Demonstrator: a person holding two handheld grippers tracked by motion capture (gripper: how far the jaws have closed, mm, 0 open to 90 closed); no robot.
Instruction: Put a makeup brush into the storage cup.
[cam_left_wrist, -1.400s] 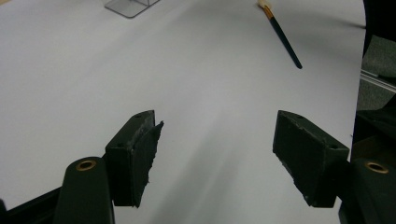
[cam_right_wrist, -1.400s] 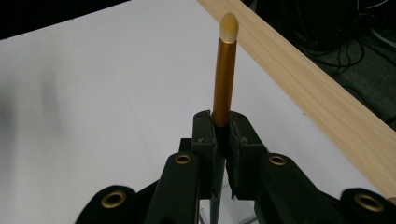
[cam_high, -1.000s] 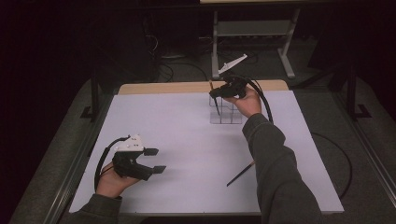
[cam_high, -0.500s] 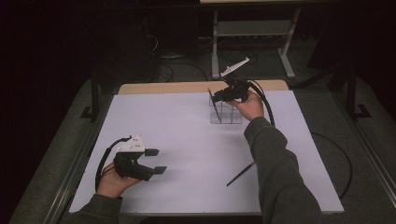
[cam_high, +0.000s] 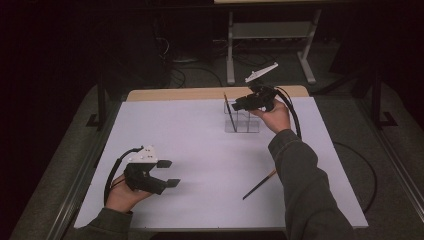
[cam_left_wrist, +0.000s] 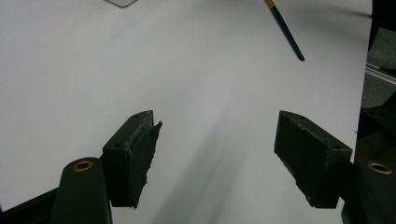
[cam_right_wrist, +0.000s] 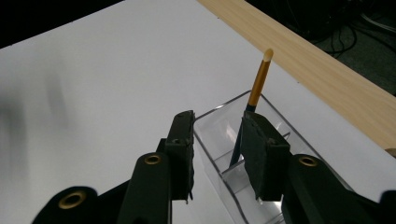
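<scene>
Already one brush (cam_high: 229, 112) stands tilted in the left compartment of the clear acrylic organizer (cam_high: 242, 122) at the far side of the white table (cam_high: 200, 150), its orange handle tip pointing up. Your right gripper (cam_high: 239, 105) hovers just over that organizer; its jaws have just been opening and now stand narrowly parted, pressing on nothing, with the brush seen beyond the gap in the right gripper view (cam_right_wrist: 250, 112). So, by the look of it, the first delivery is done and let go. A second brush (cam_high: 260, 184) lies flat on the near right of the table, close to your right sleeve and well apart from the organizer; it still has to be picked up and stood in a compartment. Your left gripper (cam_high: 169, 173) rests at the near left, jaws wide and holding nothing.
</scene>
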